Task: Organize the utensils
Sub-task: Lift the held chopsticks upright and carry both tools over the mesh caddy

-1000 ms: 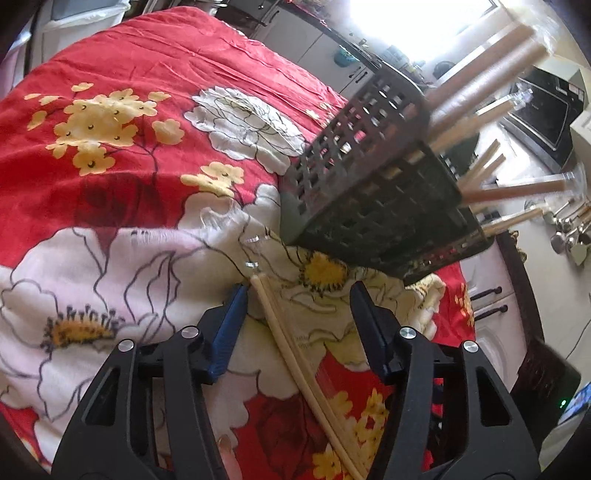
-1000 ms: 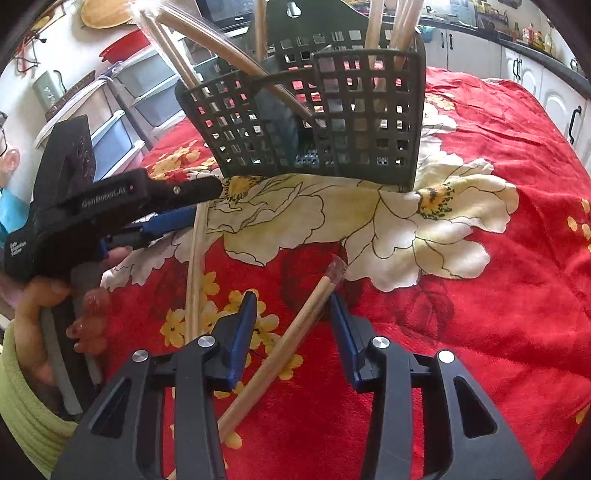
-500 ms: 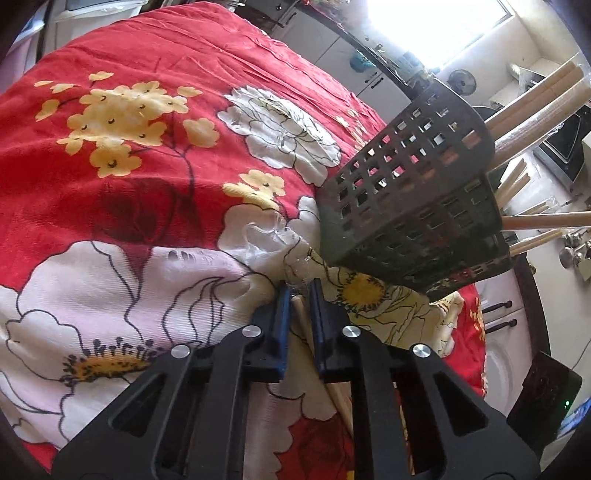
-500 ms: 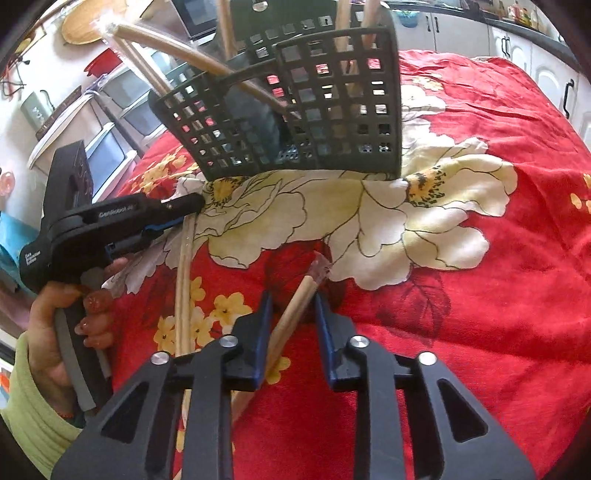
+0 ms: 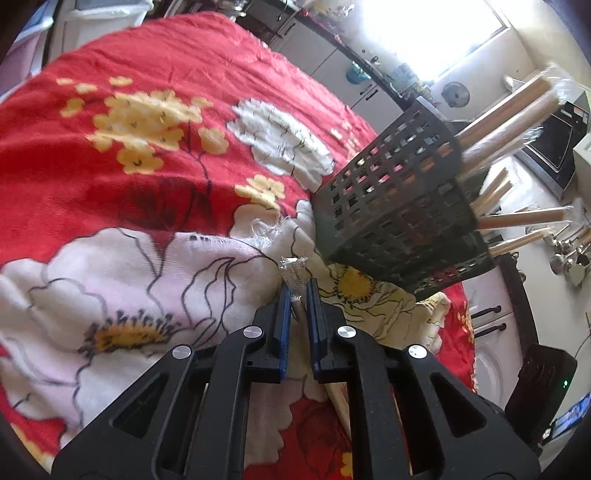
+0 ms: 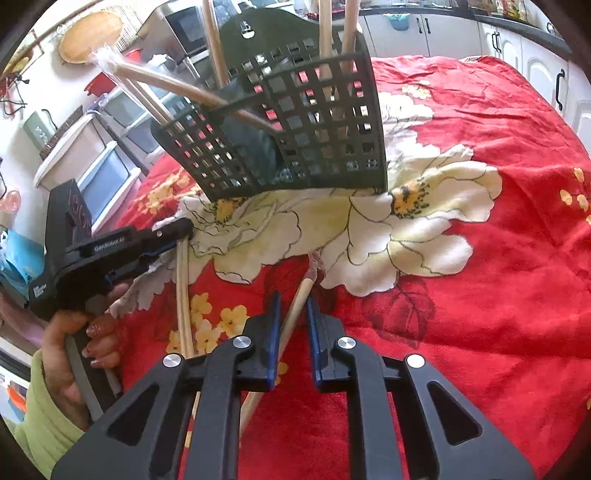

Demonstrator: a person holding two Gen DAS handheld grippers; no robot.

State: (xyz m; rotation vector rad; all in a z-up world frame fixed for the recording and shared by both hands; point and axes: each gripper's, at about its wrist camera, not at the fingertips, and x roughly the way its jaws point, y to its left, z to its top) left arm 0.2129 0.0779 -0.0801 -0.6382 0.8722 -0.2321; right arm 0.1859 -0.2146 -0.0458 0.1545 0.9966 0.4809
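Left tool [image 5: 298, 295] clamps a wrapped chopstick pair [image 5: 295, 280] on the red floral cloth [image 5: 147, 155]; right tool [image 6: 291, 306] narrow around another stick [image 6: 295, 306] (contact unclear). Basket [image 6: 295, 140] at 12 o'clock.

A slotted utensil basket [image 6: 295, 136] stands on a flowered tablecloth [image 6: 498, 258], with wrapped wooden sticks [image 6: 177, 83] leaning out of it. In front of the basket lie two more sticks on the cloth: one [image 6: 183, 295] to the left, its far end between the fingers of the left gripper [image 5: 298, 291], the other [image 6: 295, 310] beside it to the right, running between the fingers of the right gripper [image 6: 293, 306]. Cabinets [image 6: 443, 33] stand behind the table.
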